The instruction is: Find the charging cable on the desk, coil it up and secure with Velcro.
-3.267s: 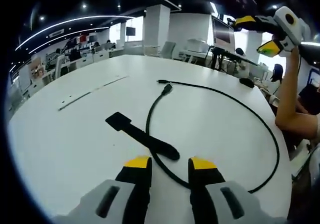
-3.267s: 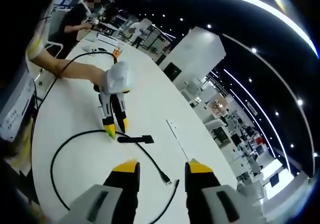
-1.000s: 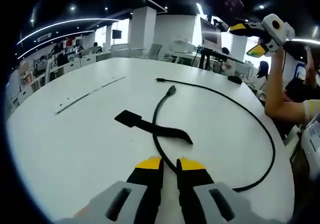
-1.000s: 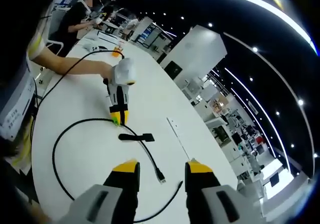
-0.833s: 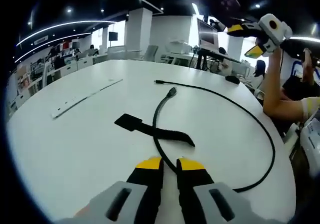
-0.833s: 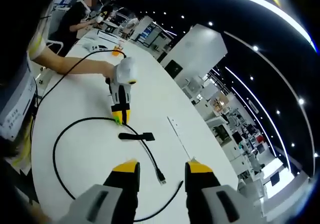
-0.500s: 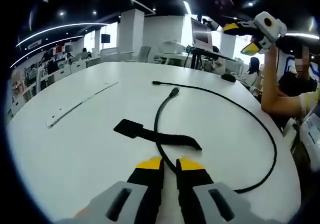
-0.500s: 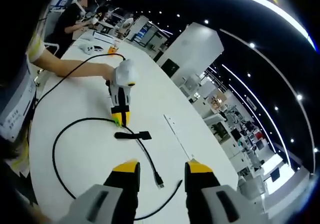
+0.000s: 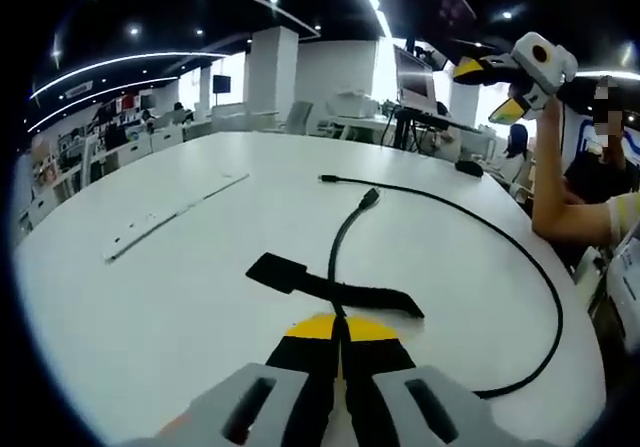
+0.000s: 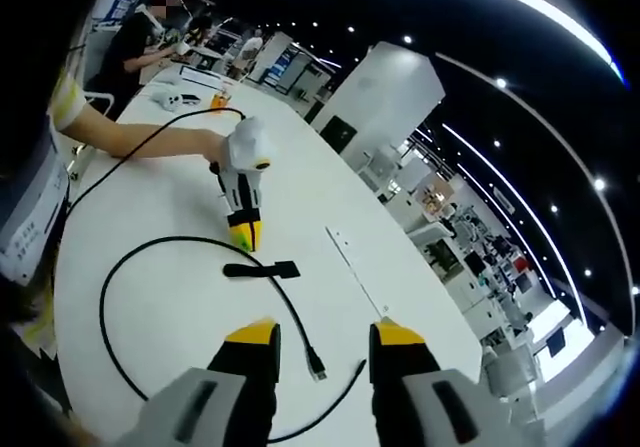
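Note:
A black charging cable (image 9: pixel 548 297) lies in a wide loop on the white table (image 9: pixel 150 307), its plug (image 9: pixel 369 198) pointing away from me. A black Velcro strap (image 9: pixel 280 270) lies flat across the cable's near stretch. My left gripper (image 9: pixel 340 327) is shut on the cable just in front of the strap. In the right gripper view, the left gripper (image 10: pixel 245 235) stands tip-down on the cable (image 10: pixel 103 307) beside the strap (image 10: pixel 262 269). My right gripper (image 10: pixel 320 342) hangs open high above the table, and it appears raised at the upper right (image 9: pixel 500 87).
A long white strip (image 9: pixel 170 212) lies on the table to the left. A dark mouse (image 9: pixel 467 167) sits at the far edge. A second thin black cable (image 10: pixel 150 142) runs toward a seated person (image 10: pixel 135 42). A forearm (image 9: pixel 560 207) leans over the table's right edge.
The left gripper's jaws, open 3.3 s ago, have come down over the cable near the strap and shut fully on it. The right gripper stays raised and open.

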The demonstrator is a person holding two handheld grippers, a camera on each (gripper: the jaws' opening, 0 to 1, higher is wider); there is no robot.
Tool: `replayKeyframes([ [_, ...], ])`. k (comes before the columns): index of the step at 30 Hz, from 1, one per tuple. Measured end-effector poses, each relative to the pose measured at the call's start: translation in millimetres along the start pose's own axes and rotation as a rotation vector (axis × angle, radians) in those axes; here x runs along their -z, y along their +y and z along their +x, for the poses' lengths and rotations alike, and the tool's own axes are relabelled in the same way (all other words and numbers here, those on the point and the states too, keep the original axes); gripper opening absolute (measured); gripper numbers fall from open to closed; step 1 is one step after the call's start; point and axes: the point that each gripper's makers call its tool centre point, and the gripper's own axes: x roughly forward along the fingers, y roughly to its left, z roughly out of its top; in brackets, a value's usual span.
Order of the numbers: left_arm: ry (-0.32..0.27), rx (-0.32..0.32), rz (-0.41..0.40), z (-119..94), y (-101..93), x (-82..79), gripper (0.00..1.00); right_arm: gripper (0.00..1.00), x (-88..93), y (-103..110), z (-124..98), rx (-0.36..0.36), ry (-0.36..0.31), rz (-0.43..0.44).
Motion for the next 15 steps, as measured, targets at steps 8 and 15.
replayKeyframes([
  [8,-0.068,0.005,-0.013,-6,-7.1,-25.4,0.02,0.37,5.6,-7,4,-0.001,0.010,0.027],
  [15,-0.191,-0.006,-0.060,-18,-12.3,-53.7,0.02,0.36,15.7,-14,6,0.005,0.007,0.082],
])
